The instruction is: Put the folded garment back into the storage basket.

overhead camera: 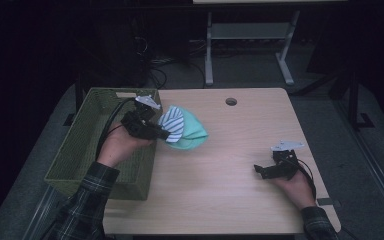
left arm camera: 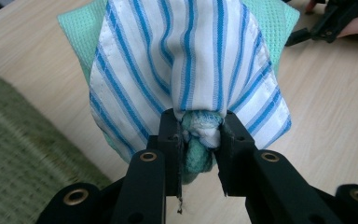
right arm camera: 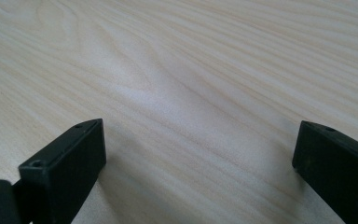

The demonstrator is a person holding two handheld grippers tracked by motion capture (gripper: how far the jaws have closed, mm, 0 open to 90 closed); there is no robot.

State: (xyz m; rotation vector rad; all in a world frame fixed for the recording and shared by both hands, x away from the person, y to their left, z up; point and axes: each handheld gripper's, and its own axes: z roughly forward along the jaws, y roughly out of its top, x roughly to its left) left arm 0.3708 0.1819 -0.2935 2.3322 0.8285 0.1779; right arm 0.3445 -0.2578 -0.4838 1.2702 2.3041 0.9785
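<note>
Left hand-held gripper (left arm camera: 199, 135) pinches a bunched edge of two cloths together: white blue-striped woven cloth (left arm camera: 186, 60) on top, mint-green waffle-textured cloth (left arm camera: 81, 28) under it. Jaws narrow, pads pressing the fabric. Cloths hang over the light wood desk (overhead camera: 230, 165), just beside the olive-green woven rectangular basket (overhead camera: 87, 125). Right hand-held gripper (overhead camera: 269, 171) low over bare desk at right, jaws spread wide, nothing between them.
</note>
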